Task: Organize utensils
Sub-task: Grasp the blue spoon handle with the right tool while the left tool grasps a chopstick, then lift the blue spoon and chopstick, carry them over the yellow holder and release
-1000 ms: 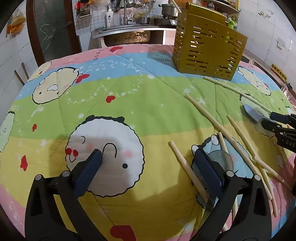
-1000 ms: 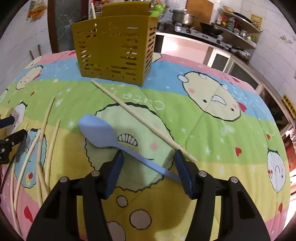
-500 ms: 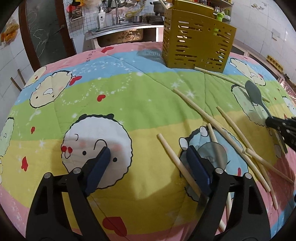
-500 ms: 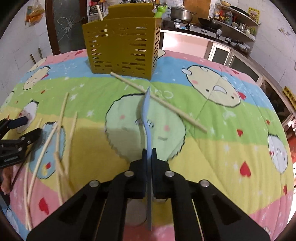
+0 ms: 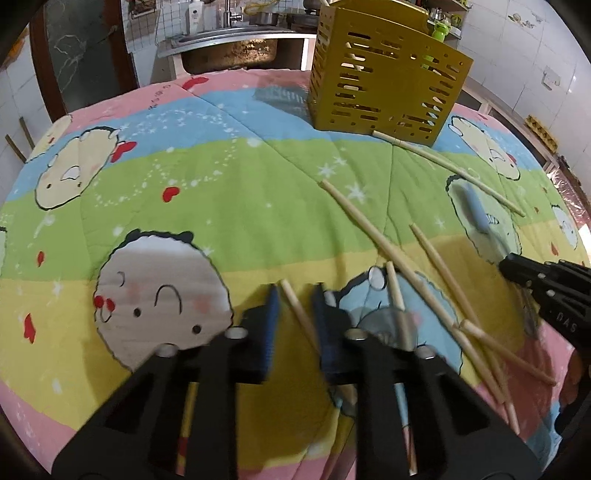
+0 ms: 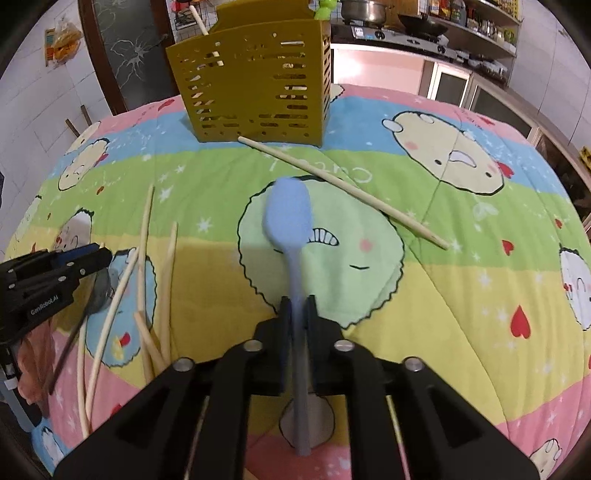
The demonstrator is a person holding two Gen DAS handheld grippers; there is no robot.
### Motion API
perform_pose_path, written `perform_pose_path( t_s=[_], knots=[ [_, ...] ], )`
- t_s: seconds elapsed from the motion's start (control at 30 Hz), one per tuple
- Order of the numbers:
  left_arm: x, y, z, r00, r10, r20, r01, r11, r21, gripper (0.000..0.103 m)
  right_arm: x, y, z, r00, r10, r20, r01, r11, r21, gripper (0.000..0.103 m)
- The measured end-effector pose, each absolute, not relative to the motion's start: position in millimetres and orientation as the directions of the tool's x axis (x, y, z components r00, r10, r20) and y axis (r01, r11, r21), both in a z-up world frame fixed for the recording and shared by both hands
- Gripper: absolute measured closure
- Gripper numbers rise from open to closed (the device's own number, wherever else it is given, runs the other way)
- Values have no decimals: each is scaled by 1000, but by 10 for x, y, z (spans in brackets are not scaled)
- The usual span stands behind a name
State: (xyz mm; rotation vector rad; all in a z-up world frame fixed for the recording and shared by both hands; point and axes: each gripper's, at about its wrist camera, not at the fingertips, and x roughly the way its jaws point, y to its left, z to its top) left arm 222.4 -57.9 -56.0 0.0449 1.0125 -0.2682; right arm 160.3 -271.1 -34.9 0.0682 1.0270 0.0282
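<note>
Chopstick [image 5: 295, 310] first: at the bottom centre of the left view my left gripper [image 5: 294, 306] straddles its near end, pads not quite touching it, so I can pinch it up. My right gripper [image 6: 296, 314] is clamped on the blue spoon [image 6: 290, 221], bowl forward, aimed at the yellow slotted holder [image 6: 251, 81] at the top of the frame, where I judge both belong.

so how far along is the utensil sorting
Early. Done: at least one chopstick already stands in the yellow caddy. In hand: the right gripper is shut on the blue spoon; the left gripper straddles a chopstick, jaws not yet shut. Left: the loose chopsticks, one by the caddy, and a dark spoon.
</note>
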Motion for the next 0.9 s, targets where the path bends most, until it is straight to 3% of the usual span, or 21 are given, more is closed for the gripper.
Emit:
perform_pose_path(
  t_s=[0.03, 0.07, 0.4, 0.5, 0.57, 0.67, 0.73, 0.8, 0.9],
  knots=[
    [2248, -587, -561, 497, -207, -843, 246, 965, -92, 93, 1618, -2717, -343, 519, 56, -853, 15, 997, 75, 65],
    [2281, -603, -562, 496, -210, -842, 252, 963, -92, 94, 1623, -2720, -335, 522, 59, -851, 20, 997, 81, 62],
    [2631, -690, -534, 507, -208, -837, 258, 962, -83, 97, 1765, -2757, -333, 535, 57, -843, 34, 995, 89, 63],
    [2612, -651, -529, 505, -200, -840, 255, 964, -76, 96, 1829, -2739, -347, 537, 45, -843, 37, 996, 76, 68],
    [2566, -629, -524, 502, -196, -842, 254, 964, -73, 93, 1843, -2706, -364, 533, 37, -845, 29, 998, 62, 74],
    [2513, -642, -524, 500, -183, -846, 251, 966, -60, 78, 1870, -2670, -378, 537, 14, -844, 34, 999, 38, 83],
    [2481, -653, -515, 504, -154, -850, 231, 972, -39, 59, 1889, -2658, -370, 538, 11, -843, 39, 999, 38, 91],
    [2446, -675, -499, 513, -129, -849, 219, 976, -15, 50, 1902, -2642, -362, 536, -2, -844, 42, 999, 24, 93],
    [2450, -682, -539, 508, -102, -856, 210, 978, 8, 50, 1890, -2644, -368, 534, -9, -845, 49, 999, 21, 93]
  ],
)
